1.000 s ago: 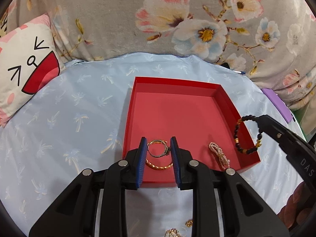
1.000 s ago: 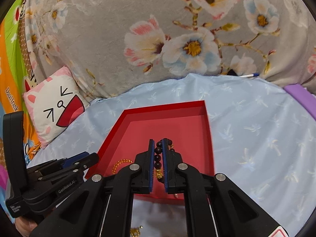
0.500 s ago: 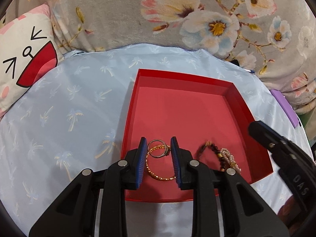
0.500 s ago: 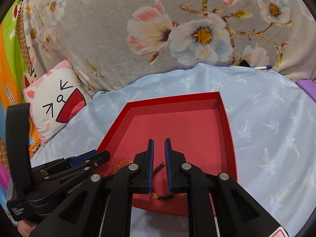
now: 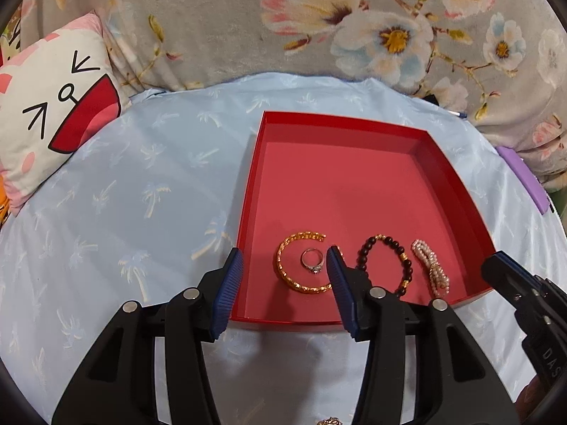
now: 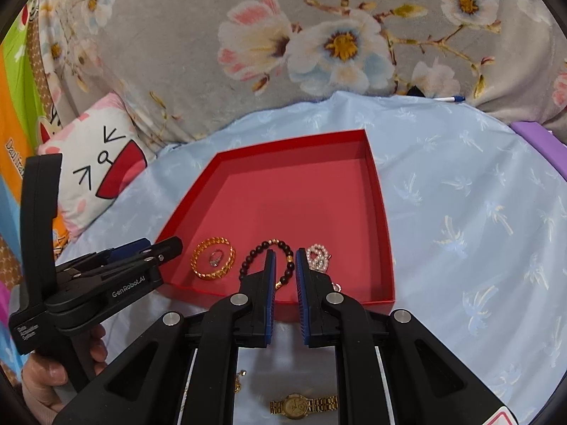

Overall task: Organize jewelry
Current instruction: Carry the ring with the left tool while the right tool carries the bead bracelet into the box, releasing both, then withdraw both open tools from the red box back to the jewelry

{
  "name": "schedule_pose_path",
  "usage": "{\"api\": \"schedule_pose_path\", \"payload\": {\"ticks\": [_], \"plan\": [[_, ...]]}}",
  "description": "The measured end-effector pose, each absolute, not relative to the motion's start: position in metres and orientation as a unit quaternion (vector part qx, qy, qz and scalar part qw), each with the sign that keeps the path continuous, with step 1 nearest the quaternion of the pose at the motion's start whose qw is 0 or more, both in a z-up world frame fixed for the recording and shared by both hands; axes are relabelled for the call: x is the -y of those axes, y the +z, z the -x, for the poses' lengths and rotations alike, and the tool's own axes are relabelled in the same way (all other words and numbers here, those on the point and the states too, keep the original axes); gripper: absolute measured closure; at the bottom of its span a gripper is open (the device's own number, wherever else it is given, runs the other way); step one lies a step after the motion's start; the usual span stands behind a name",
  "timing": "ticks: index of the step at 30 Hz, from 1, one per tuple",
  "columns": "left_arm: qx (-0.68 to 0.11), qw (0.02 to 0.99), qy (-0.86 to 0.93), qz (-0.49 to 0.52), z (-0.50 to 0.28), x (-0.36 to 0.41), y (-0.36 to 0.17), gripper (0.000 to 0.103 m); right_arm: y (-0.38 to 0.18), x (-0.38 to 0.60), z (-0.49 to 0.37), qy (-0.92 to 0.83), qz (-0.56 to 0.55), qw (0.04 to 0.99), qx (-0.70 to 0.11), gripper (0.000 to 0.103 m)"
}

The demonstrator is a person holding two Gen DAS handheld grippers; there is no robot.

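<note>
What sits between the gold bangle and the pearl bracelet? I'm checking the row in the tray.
The dark bead bracelet lies between the gold bangle and the pearl bracelet, clearest in the left wrist view.

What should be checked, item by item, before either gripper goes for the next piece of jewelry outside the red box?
1. Left gripper open and holding nothing: ok.
2. Right gripper open and holding nothing: ok, though the gap is narrow.
3. Ring lying in the red box, inside the gold bangle: ok.
4. Dark bead bracelet and pearl bracelet lying on the box floor: ok.
5. Gold watch in the box: not ok; it lies on the blue sheet in front.
6. Small gold piece by the watch in the box: not ok; what it is, cannot tell.
</note>
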State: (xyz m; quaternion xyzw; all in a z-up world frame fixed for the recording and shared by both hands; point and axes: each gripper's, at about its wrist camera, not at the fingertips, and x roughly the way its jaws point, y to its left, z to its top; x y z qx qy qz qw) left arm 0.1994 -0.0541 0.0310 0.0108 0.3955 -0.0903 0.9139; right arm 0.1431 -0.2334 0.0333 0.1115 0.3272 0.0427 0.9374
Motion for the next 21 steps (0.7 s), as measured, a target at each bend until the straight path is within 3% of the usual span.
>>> {"api": "schedule_pose_path", "payload": {"ticks": [21], "plan": [[-0.400,0.910,-0.092,-0.064,-0.162,0.060,0.017,0.059,0.010,0.221,-0.124,0.021,-0.064,0.930,-0.360,0.092]]}}
